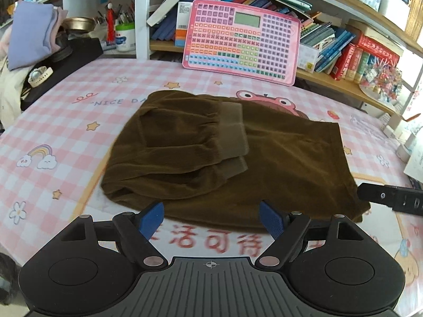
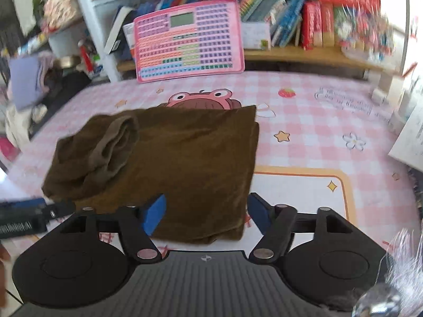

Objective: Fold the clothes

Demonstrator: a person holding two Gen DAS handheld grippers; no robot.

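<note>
Brown corduroy trousers [image 1: 211, 155] lie folded on the pink checked table cover [image 1: 66, 132], their ribbed cuffs [image 1: 234, 134] laid on top. My left gripper [image 1: 215, 219] is open and empty, hovering at the garment's near edge. The right gripper's black finger shows in the left wrist view [image 1: 391, 198] by the garment's right corner. In the right wrist view the trousers [image 2: 171, 163] lie ahead, cuffs [image 2: 111, 148] at the left. My right gripper [image 2: 206, 214] is open and empty over the near right corner. The left gripper shows at the left edge [image 2: 29, 216].
A pink keyboard toy [image 1: 240, 39] leans against the bookshelf [image 1: 351, 52] at the back. Folded lilac and pink clothes [image 1: 31, 34], a watch [image 1: 39, 75] and a black case stand at the back left. Papers [image 2: 409, 137] lie at the right edge.
</note>
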